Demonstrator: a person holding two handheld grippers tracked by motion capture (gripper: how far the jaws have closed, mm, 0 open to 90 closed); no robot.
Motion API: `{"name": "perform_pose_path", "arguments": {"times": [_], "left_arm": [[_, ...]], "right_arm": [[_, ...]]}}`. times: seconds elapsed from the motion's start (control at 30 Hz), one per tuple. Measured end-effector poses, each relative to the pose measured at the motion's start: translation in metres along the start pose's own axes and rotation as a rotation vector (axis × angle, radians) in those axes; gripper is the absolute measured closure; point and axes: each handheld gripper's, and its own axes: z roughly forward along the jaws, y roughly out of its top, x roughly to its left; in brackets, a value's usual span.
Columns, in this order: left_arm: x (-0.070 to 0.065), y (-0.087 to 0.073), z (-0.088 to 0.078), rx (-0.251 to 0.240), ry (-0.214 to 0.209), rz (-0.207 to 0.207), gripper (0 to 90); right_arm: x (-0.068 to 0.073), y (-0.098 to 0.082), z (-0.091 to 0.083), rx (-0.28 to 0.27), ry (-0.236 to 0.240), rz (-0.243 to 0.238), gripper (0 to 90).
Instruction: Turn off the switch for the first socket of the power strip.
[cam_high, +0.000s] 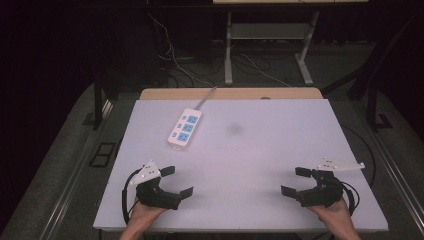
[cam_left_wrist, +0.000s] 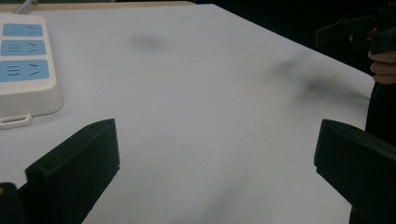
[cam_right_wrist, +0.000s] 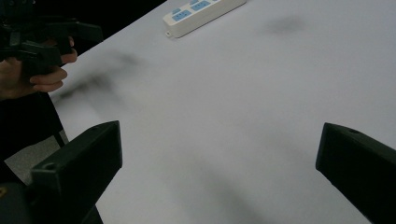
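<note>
Dark floor and cable clutter ring a pale white table (cam_high: 260, 150), and at its near edge both tools wait with nothing in them. Starting from the tools: the left gripper (cam_high: 179, 181) sits at the near-left corner with its two black jaws spread wide over bare tabletop, and the right gripper (cam_high: 295, 181) mirrors it at the near-right corner, jaws equally wide apart and empty; each rests in a hand (cam_high: 146, 212) that comes in from the bottom edge. The thing nearest to reach for is the white power strip (cam_high: 185, 129) with three blue sockets, lying flat and slanted toward the far-left part of the table, well apart from the right gripper and ahead of the left one; its cord (cam_high: 206, 97) runs off over the far edge. My judgement is that the left gripper is the better placed to go for it. To do that well, it should keep the jaws open, line them across the strip's narrow width instead of its length, come down level so both pads meet the long sides, and mind the cord, which could drag or twist the strip as it lifts. Outward from there, the tabletop carries faint grey smudges (cam_high: 234, 129), a wooden strip (cam_high: 230, 93) borders the far edge, and beyond stand the metal legs of a stand (cam_high: 228, 50) among loose wires.
</note>
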Motion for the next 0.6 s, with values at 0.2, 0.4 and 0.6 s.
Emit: {"name": "perform_pose_path", "arguments": {"times": [0.2, 0.4, 0.6], "left_arm": [[0.0004, -0.0001, -0.0003, 0.004, -0.003, -0.005, 0.0], [0.0002, 0.0004, 0.0007, 0.013, -0.012, -0.006, 0.0], [-0.0013, 0.0008, 0.0030, 0.040, -0.015, 0.006, 0.0]], "right_arm": [[0.0000, -0.0007, 0.0014, 0.011, 0.007, -0.002, 0.3], [-0.0013, -0.0016, 0.0017, 0.022, 0.010, -0.007, 0.3], [-0.0013, -0.0024, 0.0030, 0.030, 0.010, -0.007, 0.3]]}}
